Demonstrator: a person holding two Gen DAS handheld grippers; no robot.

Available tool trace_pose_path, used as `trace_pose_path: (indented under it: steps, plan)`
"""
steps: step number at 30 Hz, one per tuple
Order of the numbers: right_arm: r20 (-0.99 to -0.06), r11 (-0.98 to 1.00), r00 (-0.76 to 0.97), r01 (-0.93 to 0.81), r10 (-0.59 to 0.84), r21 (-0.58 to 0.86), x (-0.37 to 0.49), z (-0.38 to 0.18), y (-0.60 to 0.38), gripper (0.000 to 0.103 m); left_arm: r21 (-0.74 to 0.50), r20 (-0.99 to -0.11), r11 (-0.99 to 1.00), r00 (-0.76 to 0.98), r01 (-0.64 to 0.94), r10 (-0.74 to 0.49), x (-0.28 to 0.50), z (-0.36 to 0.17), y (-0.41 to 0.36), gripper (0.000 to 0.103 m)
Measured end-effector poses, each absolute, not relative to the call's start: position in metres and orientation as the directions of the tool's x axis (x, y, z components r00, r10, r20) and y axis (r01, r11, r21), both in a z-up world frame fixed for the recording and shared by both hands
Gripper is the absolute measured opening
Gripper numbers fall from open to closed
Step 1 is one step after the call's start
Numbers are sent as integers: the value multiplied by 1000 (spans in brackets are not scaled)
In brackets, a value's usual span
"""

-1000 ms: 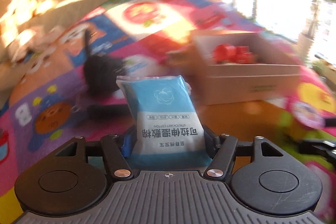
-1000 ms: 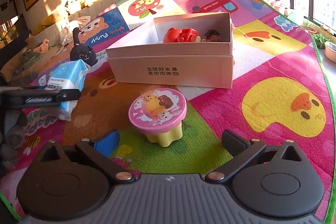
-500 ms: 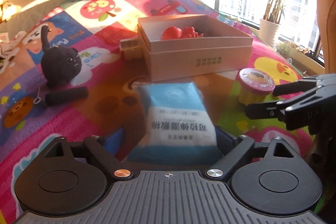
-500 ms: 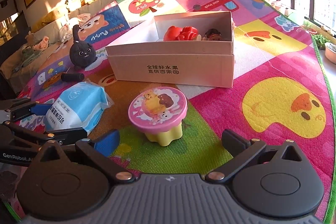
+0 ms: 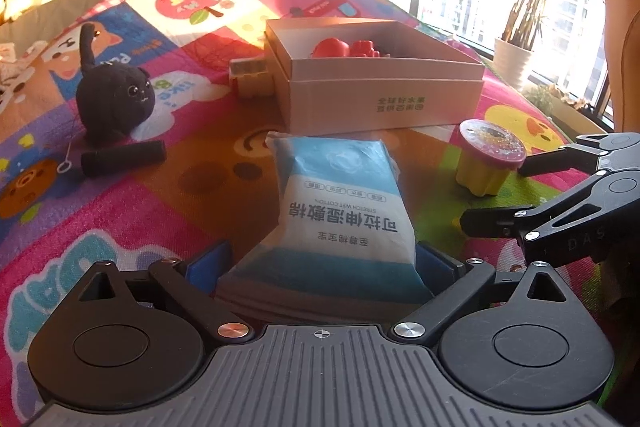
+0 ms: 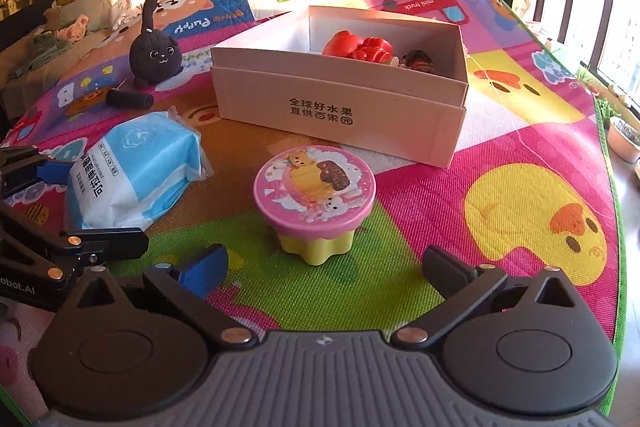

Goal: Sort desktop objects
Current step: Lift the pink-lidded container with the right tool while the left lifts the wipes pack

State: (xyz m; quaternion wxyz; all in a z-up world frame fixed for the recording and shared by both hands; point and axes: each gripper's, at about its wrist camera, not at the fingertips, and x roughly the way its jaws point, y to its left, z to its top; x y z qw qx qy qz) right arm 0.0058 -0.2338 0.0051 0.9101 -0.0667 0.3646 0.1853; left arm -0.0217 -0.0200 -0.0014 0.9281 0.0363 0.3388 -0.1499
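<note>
A blue and white cotton pad packet (image 5: 340, 211) lies on the colourful mat, its near end between the fingers of my left gripper (image 5: 324, 263), which is open around it. The packet also shows in the right wrist view (image 6: 132, 171). My right gripper (image 6: 324, 267) is open and empty, just short of a pink-lidded yellow cup (image 6: 316, 199), which also shows in the left wrist view (image 5: 490, 157). A white cardboard box (image 6: 340, 107) behind holds red toys (image 6: 358, 47).
A black plush cat (image 5: 114, 95) and a black cylinder (image 5: 124, 157) sit left of the box. A small yellow block (image 5: 252, 79) rests against the box's left side. The mat's edge (image 6: 616, 227) runs down the right, with potted plants beyond.
My left gripper swung right and lowered, set the packet on the mat and opened its fingers. The right gripper has barely moved.
</note>
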Motion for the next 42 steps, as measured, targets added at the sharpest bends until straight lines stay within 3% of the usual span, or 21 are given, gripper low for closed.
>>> trace_pose_path:
  steps: [13,19,21,34,36,37,42]
  plan:
    - [-624,933,719,-358,306,45,1,13,-240,100,-15,-651,950,718,312,-246,-21,-3,-23,103]
    - [-616,931,732,-365,291,6,13,16,-221,60,-17,-651,950,718,313,-248,-21,-3,-23,103]
    - [-606,932,743,-361,285,-4,13,17,-219,56,-18,-651,950,718,312,-248,-21,-3,-23,103]
    - [-608,941,750,-338,261,-13,-8,21,-239,56,59,-634,953,748,298,-195,-16,4,-35,103]
    - [-612,941,746,-337,263,-6,-10,21,-241,56,93,-644,945,743,313,-183,-12,4,-44,100]
    - [-615,941,742,-339,267,-1,-10,20,-242,56,105,-650,942,739,318,-176,-11,4,-47,91]
    - [-637,934,717,-356,283,15,-17,21,-242,56,110,-651,938,737,328,-182,-15,6,-51,72]
